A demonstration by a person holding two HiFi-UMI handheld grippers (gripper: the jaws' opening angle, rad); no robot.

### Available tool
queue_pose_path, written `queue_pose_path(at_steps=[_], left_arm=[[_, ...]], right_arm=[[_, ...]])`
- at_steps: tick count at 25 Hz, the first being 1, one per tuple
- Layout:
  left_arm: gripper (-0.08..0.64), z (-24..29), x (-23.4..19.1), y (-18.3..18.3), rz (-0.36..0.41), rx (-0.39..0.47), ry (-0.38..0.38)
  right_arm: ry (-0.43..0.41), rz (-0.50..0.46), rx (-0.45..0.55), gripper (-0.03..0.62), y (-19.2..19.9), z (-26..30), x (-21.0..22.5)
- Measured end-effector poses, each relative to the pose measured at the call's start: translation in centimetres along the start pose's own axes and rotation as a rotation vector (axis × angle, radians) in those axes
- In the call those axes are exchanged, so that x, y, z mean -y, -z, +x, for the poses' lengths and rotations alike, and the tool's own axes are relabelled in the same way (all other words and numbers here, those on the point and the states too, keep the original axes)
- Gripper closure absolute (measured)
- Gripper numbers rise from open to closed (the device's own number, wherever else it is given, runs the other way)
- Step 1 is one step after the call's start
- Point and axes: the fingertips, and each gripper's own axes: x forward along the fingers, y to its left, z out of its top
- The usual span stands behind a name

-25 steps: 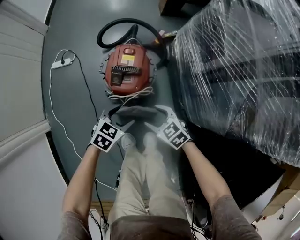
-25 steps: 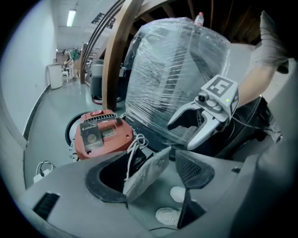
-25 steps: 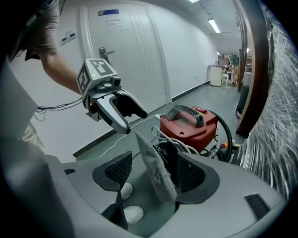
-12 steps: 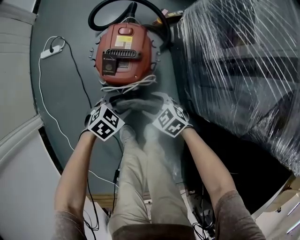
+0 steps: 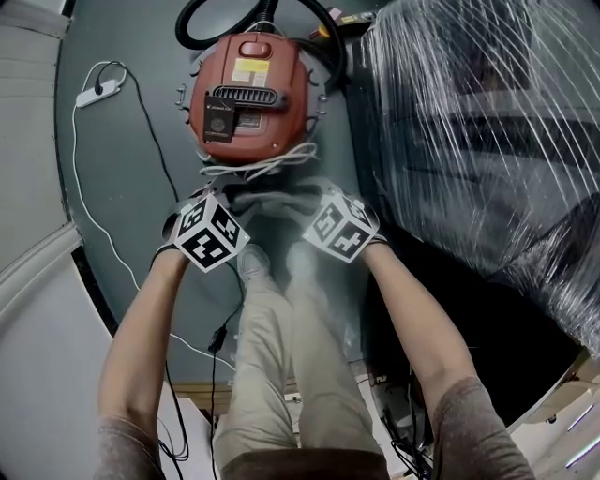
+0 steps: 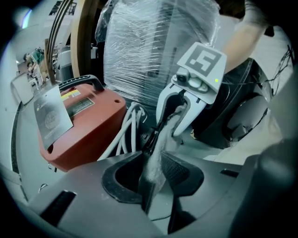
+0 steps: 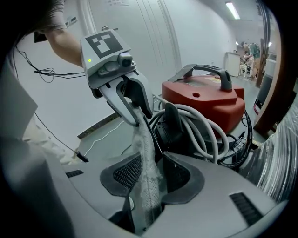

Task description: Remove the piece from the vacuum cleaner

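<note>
A red vacuum cleaner (image 5: 251, 103) (image 6: 88, 121) (image 7: 205, 100) stands on the grey floor. Just in front of it a flat, dusty grey piece (image 5: 272, 208) (image 6: 158, 148) (image 7: 146, 158) stretches between both grippers, close to the machine's near end. My left gripper (image 5: 230, 202) (image 6: 153, 172) is closing its jaws on the left end, pads against it. My right gripper (image 5: 314, 199) (image 7: 149, 176) is closing on the right end the same way. Each gripper shows in the other's view, pinching the far end (image 6: 179, 116) (image 7: 135, 104).
A coiled white cable (image 5: 258, 167) (image 7: 200, 130) lies against the vacuum's near end and its black hose (image 5: 202, 19) loops behind. A big plastic-wrapped load (image 5: 487, 141) stands at the right. A power strip (image 5: 98, 92) with a thin cord lies left. The person's legs (image 5: 291, 347) are below.
Both grippers have come closer to the vacuum cleaner and closer together. Their jaws, wide a second ago, have closed onto the ends of the grey piece.
</note>
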Motion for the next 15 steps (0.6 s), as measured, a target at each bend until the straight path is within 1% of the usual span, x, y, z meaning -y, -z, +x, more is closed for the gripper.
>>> queue_pose_path(at_steps=[3, 5, 7, 11, 15], left_arm=[[0.458, 0.44, 0.14, 0.14, 0.018, -0.021, 0.009], [0.492, 0.7, 0.29, 0.17, 0.017, -0.031, 0.02], [0.5, 0.85, 0.3, 0.16, -0.011, -0.032, 0.037], [0.512, 0.68, 0.4, 0.11, -0.103, -0.017, 0.085], [0.517, 0.48, 0.72, 0.1, -0.117, -0.017, 0.094]], right_arm=[[-0.023, 0.031, 0.002, 0.478, 0.12, 0.15, -0.12], [-0.041, 0.07, 0.011, 0.501, 0.15, 0.05, -0.18], [-0.054, 0.09, 0.018, 0.515, 0.13, -0.08, -0.21], [-0.075, 0.12, 0.028, 0.546, 0.13, -0.27, -0.41], [-0.085, 0.146, 0.036, 0.555, 0.14, -0.4, -0.76]])
